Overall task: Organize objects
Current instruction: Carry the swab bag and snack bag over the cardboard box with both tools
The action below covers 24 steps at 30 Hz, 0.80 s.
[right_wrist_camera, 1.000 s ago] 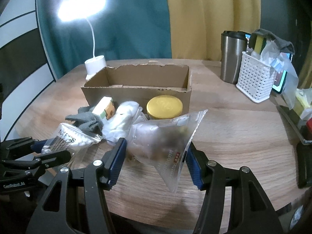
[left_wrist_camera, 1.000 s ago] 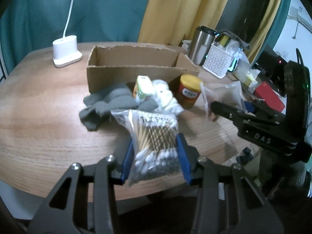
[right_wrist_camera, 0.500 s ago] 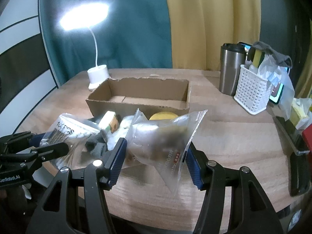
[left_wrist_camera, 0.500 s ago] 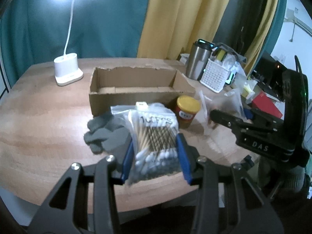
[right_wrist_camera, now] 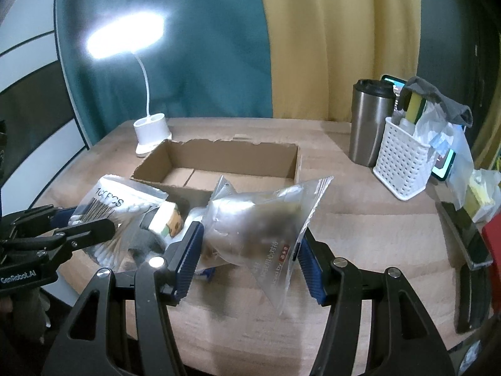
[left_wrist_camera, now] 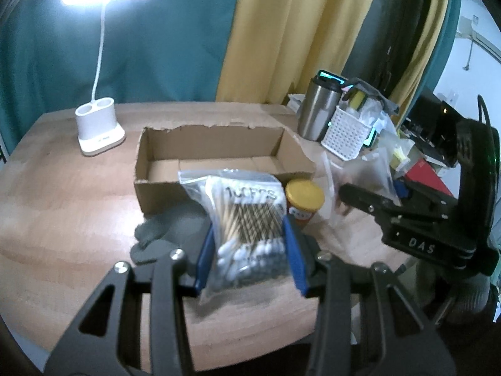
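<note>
My left gripper [left_wrist_camera: 249,258] is shut on a clear zip bag of cotton swabs [left_wrist_camera: 249,216], lifted above the table in front of the open cardboard box [left_wrist_camera: 219,147]. My right gripper [right_wrist_camera: 249,258] is shut on a clear plastic pouch with dark contents [right_wrist_camera: 260,222], also held off the table. In the right wrist view the left gripper [right_wrist_camera: 90,228] and the bag of cotton swabs [right_wrist_camera: 109,206] show at the left. A yellow-lidded jar [left_wrist_camera: 303,197], a grey cloth [left_wrist_camera: 169,232] and a small carton [right_wrist_camera: 167,221] lie in front of the box.
A white desk lamp base [left_wrist_camera: 98,130] stands at the back left. A steel tumbler [left_wrist_camera: 317,109] and a white perforated basket [left_wrist_camera: 347,133] full of items stand at the back right. More clutter and a red item [left_wrist_camera: 427,174] line the table's right edge.
Both grippers have risen with their bags, so the box's inside now shows and the lamp head has come into view. The items in front of the box have stayed put.
</note>
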Each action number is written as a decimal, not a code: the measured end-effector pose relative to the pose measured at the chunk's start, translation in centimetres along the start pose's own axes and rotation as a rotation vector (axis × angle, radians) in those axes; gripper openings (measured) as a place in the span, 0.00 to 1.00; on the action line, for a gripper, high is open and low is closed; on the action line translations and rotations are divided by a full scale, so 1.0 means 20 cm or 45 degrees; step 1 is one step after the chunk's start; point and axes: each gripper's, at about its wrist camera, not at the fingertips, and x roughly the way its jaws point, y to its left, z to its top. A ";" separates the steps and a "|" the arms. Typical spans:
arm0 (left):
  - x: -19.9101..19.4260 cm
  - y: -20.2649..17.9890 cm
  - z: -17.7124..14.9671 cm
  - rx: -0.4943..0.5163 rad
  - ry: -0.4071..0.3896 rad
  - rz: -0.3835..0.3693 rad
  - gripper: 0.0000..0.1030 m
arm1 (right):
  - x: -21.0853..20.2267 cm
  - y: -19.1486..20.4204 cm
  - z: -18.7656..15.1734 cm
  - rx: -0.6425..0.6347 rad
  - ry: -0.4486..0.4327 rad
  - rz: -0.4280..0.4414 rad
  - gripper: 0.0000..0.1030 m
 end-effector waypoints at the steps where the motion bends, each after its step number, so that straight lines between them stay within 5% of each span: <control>1: 0.01 0.00 0.01 0.000 0.000 -0.001 0.42 | 0.01 0.00 0.01 0.001 0.002 0.000 0.60; 24: 0.20 0.05 0.23 -0.026 -0.012 -0.013 0.42 | 0.20 -0.08 0.20 0.002 0.028 0.033 0.60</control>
